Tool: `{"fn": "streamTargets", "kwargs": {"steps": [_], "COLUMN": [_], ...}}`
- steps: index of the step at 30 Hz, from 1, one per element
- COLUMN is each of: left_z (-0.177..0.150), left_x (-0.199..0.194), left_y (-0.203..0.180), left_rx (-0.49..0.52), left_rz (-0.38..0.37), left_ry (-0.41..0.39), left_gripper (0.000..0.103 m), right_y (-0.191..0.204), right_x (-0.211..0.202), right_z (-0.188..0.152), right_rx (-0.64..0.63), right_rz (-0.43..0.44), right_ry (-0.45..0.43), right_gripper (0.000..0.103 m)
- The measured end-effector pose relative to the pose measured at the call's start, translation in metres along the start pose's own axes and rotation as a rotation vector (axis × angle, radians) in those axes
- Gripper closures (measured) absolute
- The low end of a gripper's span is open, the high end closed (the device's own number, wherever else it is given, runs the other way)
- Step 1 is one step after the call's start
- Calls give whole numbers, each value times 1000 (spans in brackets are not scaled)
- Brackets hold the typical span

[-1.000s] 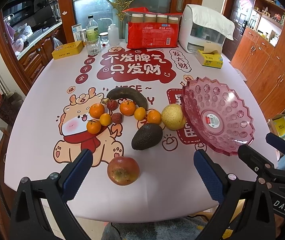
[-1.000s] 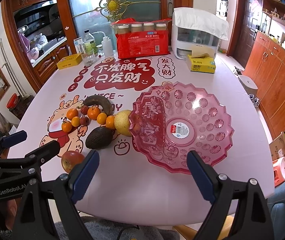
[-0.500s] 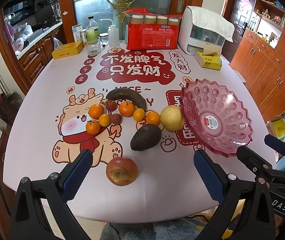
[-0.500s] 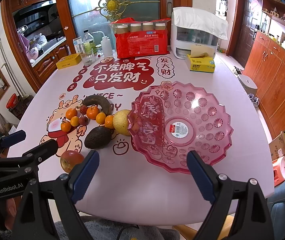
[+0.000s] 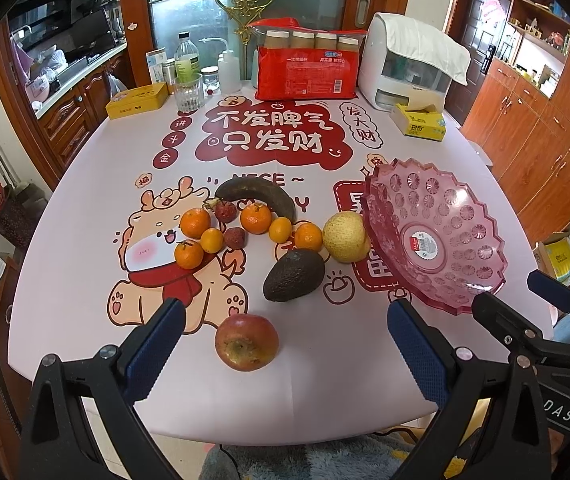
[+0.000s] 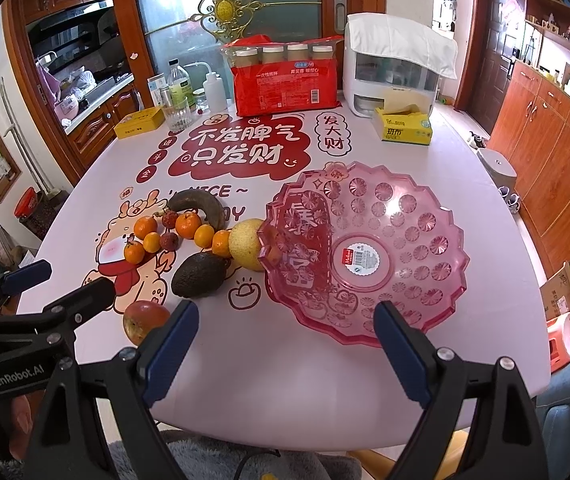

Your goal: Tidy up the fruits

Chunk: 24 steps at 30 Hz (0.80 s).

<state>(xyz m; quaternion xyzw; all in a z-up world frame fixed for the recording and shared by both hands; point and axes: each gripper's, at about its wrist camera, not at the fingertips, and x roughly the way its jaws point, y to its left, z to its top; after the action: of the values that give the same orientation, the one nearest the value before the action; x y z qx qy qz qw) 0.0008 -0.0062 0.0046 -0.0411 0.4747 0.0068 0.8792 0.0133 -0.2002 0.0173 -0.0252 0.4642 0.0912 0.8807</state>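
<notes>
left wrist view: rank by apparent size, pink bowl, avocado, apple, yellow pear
1. pink bowl, clearly largest.
2. avocado, apple and yellow pear look close in size; the apple sits nearest the camera, so I won't rank those three.

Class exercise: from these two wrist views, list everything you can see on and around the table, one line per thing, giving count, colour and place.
apple: one, red, nearest the table's front edge
avocado: one, dark, behind the apple
pear: one, yellow, against the bowl's left rim
oranges: six, orange, mid-table cluster
lychees: two, dark red, among the oranges
banana: one, blackened, behind the oranges
bowl: one, pink clear plastic, right side, holds no fruit
cup pack: one, red, far edge
tissue box: one, yellow, far right
tin: one, yellow, far left
left gripper: black, blue fingers, open
right gripper: black, blue fingers, open
</notes>
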Motion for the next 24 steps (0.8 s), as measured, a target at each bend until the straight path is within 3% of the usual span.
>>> {"fn": "streamTargets", "kwargs": {"steps": [13, 24], "left_z": [21, 40], "left_x": [-11, -10], "left_y": [12, 49], "left_rx": [27, 77], "left_rz": [1, -30], "left_ry": [-25, -39], "left_gripper": [3, 3], "right_y": [9, 38], "right_x": [-4, -3], "right_z": [9, 24], "right_rx": [30, 89], "right_rz": [10, -21], "right_ry": [-28, -40], "right_gripper": [13, 13]}}
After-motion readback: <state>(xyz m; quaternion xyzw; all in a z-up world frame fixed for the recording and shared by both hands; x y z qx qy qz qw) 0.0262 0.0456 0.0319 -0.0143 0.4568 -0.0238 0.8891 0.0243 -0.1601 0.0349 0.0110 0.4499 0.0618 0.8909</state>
